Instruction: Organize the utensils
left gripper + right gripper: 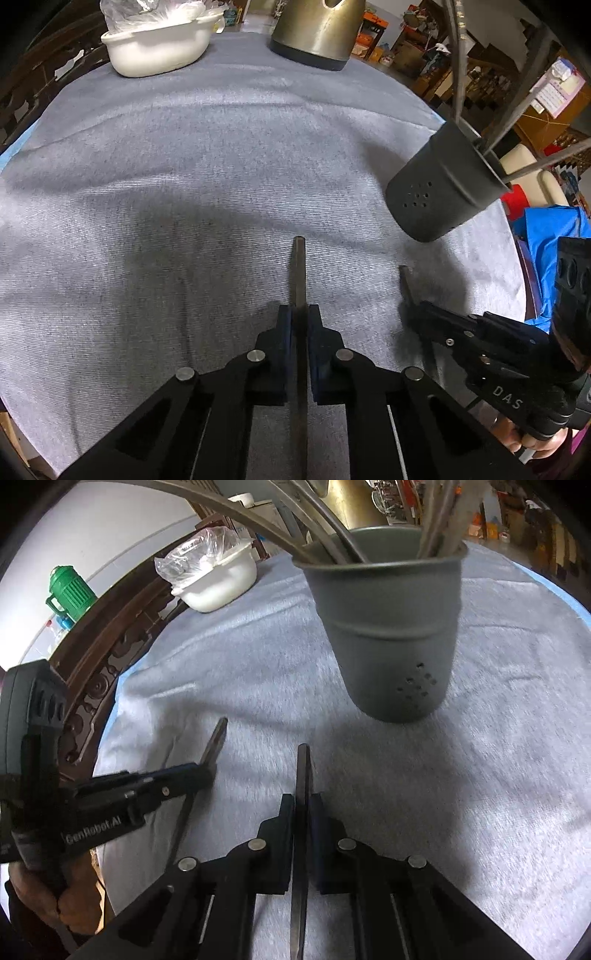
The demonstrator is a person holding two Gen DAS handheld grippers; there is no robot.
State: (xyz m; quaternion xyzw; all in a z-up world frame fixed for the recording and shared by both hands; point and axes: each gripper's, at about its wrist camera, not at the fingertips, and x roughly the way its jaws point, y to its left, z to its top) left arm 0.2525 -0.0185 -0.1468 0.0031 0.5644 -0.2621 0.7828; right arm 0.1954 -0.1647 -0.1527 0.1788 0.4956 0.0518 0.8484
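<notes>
Left gripper [299, 314]: jaws closed on a flat metal utensil handle [298, 269], fingers pointing forward, low over the cloth. Right gripper [303, 801]: jaws likewise clamped on a second metal handle [303, 768]. Grippers side by side, near each other, each hand-held.

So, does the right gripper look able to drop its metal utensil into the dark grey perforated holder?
Probably yes: the right gripper faces the dark grey perforated holder across bare cloth, though utensils crowd its mouth.

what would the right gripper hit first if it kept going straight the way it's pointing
Probably the grey utensil holder. The right gripper, shut on a flat metal utensil handle, points almost at the holder's base, slightly to its left; depth is unclear.
</notes>
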